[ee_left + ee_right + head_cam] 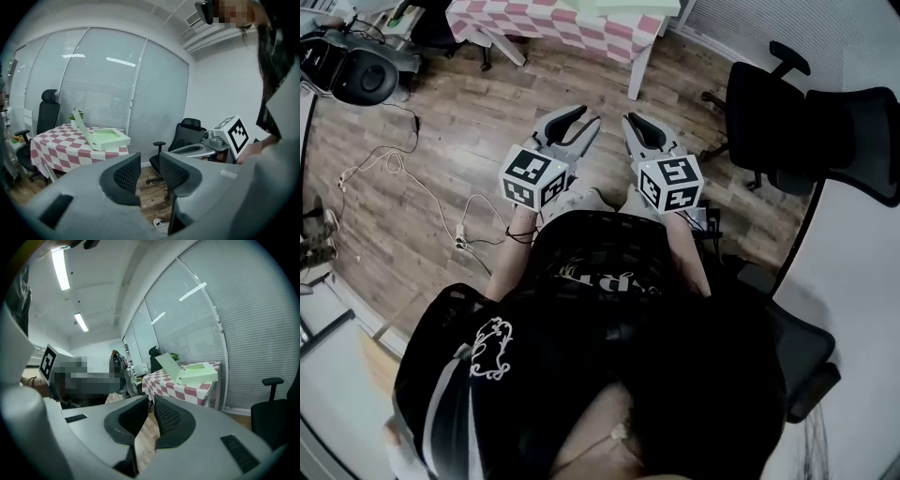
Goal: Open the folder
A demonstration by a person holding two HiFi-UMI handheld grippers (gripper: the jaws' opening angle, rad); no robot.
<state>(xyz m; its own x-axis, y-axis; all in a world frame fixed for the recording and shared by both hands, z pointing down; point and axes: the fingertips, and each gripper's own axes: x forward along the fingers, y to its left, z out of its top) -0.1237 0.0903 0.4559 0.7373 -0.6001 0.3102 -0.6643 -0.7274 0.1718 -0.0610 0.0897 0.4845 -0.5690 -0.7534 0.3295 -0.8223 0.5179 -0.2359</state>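
Fingers: left gripper apart, right gripper closed, both empty; folder on table well ahead.

Floor open ahead (chair right).

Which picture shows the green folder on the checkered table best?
The left gripper view. The green folder lies whole on the checkered table, lid up, with its inside showing. The right gripper view shows it too, but tilted and from lower down. The head view catches only a green strip at its top edge.
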